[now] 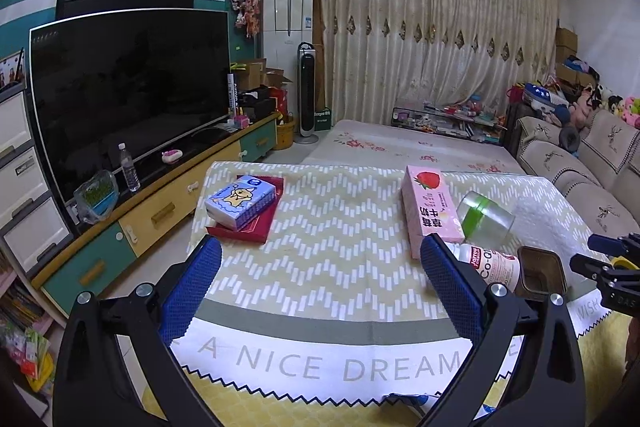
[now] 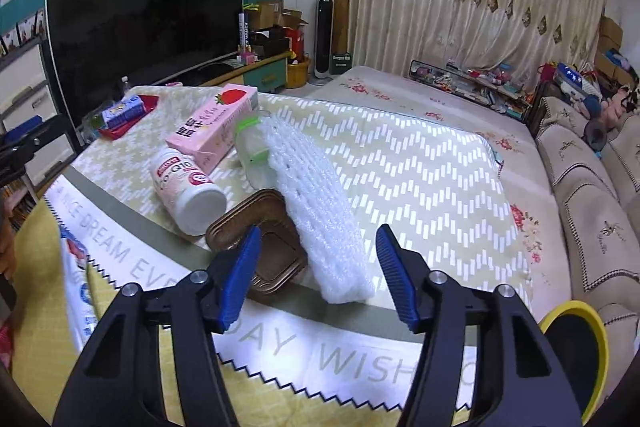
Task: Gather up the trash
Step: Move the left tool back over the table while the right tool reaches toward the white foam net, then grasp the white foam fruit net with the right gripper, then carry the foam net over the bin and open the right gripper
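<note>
White foam sleeve [image 2: 320, 211] lengthwise away

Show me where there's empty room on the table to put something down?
Bare cloth lies between the blue tissue pack and the pink strawberry carton, and right of the white foam net. It's crowded where the carton, white bottle, brown trays and clear jar bunch together.

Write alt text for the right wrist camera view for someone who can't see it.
The right gripper, blue pads open, hovers over a white foam mesh sleeve and brown square tray on a chevron-patterned tablecloth. Further left lie a white supplement bottle, a pink strawberry carton and a clear plastic bottle.
</note>
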The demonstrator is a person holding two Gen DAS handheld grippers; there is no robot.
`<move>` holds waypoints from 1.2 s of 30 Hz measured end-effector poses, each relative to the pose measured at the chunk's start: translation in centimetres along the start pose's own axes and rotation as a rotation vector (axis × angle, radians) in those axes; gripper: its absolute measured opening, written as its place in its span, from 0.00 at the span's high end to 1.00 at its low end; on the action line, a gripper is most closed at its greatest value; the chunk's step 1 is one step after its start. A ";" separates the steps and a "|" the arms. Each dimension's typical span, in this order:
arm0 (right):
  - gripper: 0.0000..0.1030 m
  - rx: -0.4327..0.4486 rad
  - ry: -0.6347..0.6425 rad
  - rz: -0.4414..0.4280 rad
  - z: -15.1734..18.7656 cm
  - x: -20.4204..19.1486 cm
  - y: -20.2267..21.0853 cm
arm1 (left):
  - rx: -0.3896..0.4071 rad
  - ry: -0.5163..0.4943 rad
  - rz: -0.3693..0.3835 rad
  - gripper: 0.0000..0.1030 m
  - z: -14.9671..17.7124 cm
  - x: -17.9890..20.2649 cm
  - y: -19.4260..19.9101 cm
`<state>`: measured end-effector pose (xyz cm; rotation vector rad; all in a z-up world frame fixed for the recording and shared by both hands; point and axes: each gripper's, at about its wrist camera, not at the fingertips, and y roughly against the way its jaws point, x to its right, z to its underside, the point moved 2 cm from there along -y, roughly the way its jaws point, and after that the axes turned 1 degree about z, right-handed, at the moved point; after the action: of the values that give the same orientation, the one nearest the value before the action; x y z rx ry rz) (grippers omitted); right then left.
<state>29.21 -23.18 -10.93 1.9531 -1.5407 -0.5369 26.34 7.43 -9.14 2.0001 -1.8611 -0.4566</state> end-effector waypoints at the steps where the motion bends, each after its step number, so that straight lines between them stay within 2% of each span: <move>1: 0.54 -0.003 -0.006 0.001 0.1 0.1 -0.2 | -0.001 0.000 0.003 0.05 0.0 0.1 0.0; 5: 0.84 -0.010 -0.019 -0.003 0.3 0.7 -0.6 | 0.002 -0.001 0.006 0.05 0.1 0.2 0.0; 6: 0.86 -0.004 -0.024 -0.003 0.3 0.8 -0.5 | 0.003 0.000 0.006 0.05 0.1 0.2 0.1; 15: 0.88 0.068 -0.123 -0.041 -0.1 2.8 3.2 | 0.004 0.001 0.007 0.05 0.2 0.3 0.1; 19: 0.88 0.112 -0.180 -0.018 0.5 4.9 6.1 | 0.002 -0.001 0.007 0.05 0.3 0.4 0.1; 23: 0.88 0.141 -0.253 0.053 2.1 8.6 9.2 | -0.001 -0.005 0.006 0.05 0.3 0.3 0.0; 27: 0.88 0.131 -0.326 0.188 5.0 13.5 11.5 | -0.006 -0.013 0.000 0.05 0.4 0.5 -0.1; 32: 0.87 0.064 -0.423 0.321 9.4 19.4 12.5 | -0.010 -0.018 -0.003 0.05 0.5 0.6 -0.3; 36: 0.87 0.006 -0.477 0.382 12.4 22.3 12.0 | -0.011 -0.018 -0.004 0.05 0.5 0.6 -0.4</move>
<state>18.17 -49.08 -11.21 1.5373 -2.1458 -0.8686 26.46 6.85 -9.76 1.9989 -1.8619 -0.4872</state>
